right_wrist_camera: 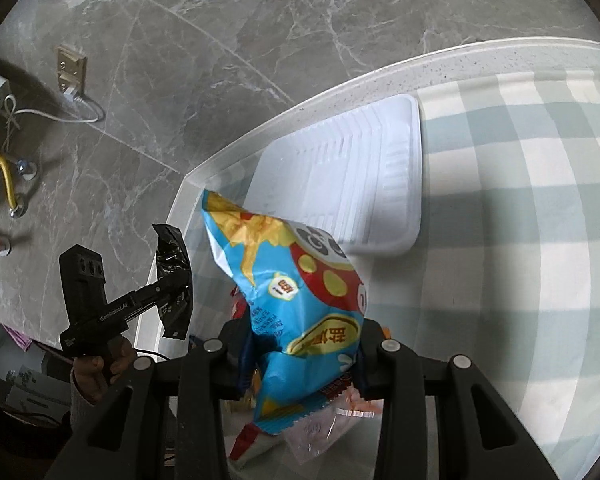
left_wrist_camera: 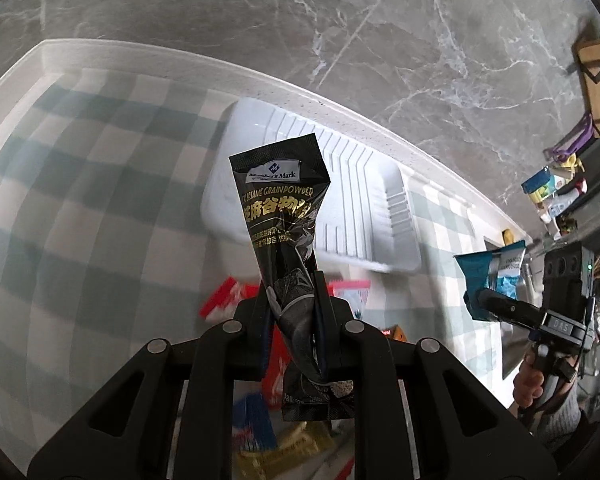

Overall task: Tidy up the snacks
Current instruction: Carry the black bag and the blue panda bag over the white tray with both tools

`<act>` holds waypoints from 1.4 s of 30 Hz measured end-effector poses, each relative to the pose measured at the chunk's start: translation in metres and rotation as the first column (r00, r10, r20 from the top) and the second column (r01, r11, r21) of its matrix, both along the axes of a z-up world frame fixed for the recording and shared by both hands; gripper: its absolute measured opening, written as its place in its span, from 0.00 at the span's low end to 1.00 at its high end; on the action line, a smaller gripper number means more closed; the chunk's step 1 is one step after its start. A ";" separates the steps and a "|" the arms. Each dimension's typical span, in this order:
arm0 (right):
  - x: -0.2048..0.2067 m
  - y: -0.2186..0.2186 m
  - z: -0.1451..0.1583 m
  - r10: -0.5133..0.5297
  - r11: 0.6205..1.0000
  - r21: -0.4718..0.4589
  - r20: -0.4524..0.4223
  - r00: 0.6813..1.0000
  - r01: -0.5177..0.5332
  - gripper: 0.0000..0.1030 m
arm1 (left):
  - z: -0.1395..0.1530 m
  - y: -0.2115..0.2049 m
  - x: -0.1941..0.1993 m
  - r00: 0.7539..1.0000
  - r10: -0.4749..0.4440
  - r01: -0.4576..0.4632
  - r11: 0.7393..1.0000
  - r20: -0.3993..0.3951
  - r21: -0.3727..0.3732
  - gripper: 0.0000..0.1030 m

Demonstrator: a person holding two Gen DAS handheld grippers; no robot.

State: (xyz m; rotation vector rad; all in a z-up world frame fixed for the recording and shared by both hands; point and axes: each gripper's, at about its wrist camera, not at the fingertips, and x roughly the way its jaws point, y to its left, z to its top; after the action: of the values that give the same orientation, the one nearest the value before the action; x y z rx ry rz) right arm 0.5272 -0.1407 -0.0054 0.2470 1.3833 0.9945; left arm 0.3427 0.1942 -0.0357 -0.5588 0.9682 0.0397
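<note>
My left gripper (left_wrist_camera: 294,304) is shut on a black sesame grain powder packet (left_wrist_camera: 284,208) and holds it upright above the table. It also shows in the right wrist view (right_wrist_camera: 172,284), at the left. My right gripper (right_wrist_camera: 304,340) is shut on a blue snack bag (right_wrist_camera: 296,292), lifted above a pile of snacks. That blue bag shows in the left wrist view (left_wrist_camera: 496,276) at the right. An empty white ribbed tray (left_wrist_camera: 364,208) lies on the checked cloth beyond both grippers, also in the right wrist view (right_wrist_camera: 372,184).
A pile of loose snack packets (left_wrist_camera: 276,420) lies under the grippers on the green-checked cloth (left_wrist_camera: 80,200). The table's white edge (right_wrist_camera: 300,108) runs behind the tray, with grey marble floor (left_wrist_camera: 300,20) beyond. A shelf with items (left_wrist_camera: 560,184) stands at the far right.
</note>
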 end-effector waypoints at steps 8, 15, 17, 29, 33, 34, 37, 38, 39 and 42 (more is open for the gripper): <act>0.037 0.022 -0.017 0.013 0.999 -0.029 0.016 1.000 -0.012 0.38 | -0.009 0.013 0.058 0.999 -0.047 0.048 0.998 -0.018 0.036 0.15; 0.062 0.042 -0.030 0.030 0.998 -0.054 0.032 0.999 -0.028 0.39 | -0.022 0.025 0.102 0.996 -0.079 0.081 0.994 -0.036 0.072 0.15; 0.068 0.050 -0.035 0.038 0.997 -0.065 0.038 0.999 -0.035 0.39 | -0.027 0.027 0.114 0.995 -0.086 0.090 0.993 -0.044 0.082 0.15; 0.085 0.081 -0.057 0.080 0.989 -0.131 0.058 0.995 -0.072 0.39 | -0.054 0.031 0.158 0.988 -0.130 0.141 0.981 -0.087 0.134 0.15; 0.090 0.088 -0.064 0.083 0.986 -0.148 0.062 0.995 -0.073 0.39 | -0.059 0.031 0.167 0.987 -0.133 0.145 0.979 -0.092 0.146 0.15; 0.091 0.089 -0.065 0.083 0.986 -0.153 0.065 0.994 -0.073 0.39 | -0.061 0.031 0.169 0.987 -0.132 0.145 0.978 -0.093 0.147 0.15; 0.093 0.095 -0.068 0.088 0.983 -0.167 0.075 0.993 -0.075 0.39 | -0.064 0.030 0.173 0.985 -0.137 0.153 0.975 -0.101 0.164 0.15; 0.094 0.097 -0.070 0.089 0.982 -0.171 0.078 0.993 -0.075 0.39 | -0.064 0.028 0.173 0.985 -0.138 0.154 0.973 -0.103 0.171 0.15; 0.095 0.098 -0.071 0.091 0.982 -0.175 0.080 0.993 -0.076 0.39 | -0.066 0.028 0.175 0.985 -0.140 0.157 0.972 -0.106 0.176 0.15; 0.096 0.102 -0.073 0.097 0.978 -0.193 0.096 0.991 -0.077 0.39 | -0.069 0.026 0.175 0.984 -0.136 0.155 0.971 -0.114 0.181 0.15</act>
State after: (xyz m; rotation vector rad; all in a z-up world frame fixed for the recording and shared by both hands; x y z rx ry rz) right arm 0.6231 -0.0389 -0.0782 -0.0078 1.3913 0.9270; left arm 0.5176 0.2202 -0.1048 -0.3117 1.0892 0.0287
